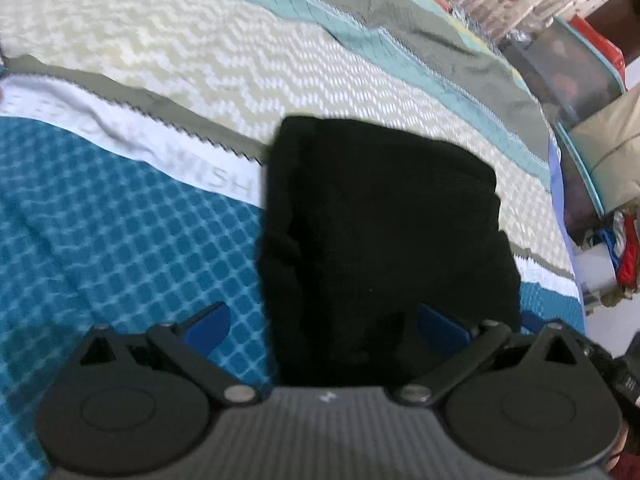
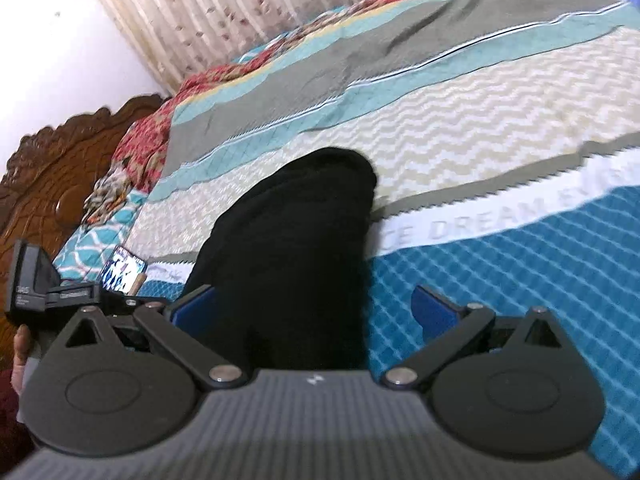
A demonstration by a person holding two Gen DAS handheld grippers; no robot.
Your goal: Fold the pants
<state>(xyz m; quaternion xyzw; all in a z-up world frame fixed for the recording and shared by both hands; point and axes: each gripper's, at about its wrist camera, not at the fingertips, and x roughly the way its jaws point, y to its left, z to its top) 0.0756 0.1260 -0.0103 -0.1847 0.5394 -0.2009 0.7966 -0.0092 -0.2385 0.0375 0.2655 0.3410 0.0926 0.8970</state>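
pants: plain black | bedspread: blue check, cream zigzag, grey, teal and white bands | curtain: pale, leaf print | headboard: carved brown

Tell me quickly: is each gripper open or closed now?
Left gripper: open, over the black pants, gripping nothing.
Right gripper: open, gripping nothing.

Soft daylight, motion blur, fisheye warping

white band of bedspread: pale grey capitals, "DREAM" readable, letters before it look like "CE", the rest cut off or blurred | same band in the left wrist view: "WISH" readable, letters before it too faint | black camera box: small white print, unreadable
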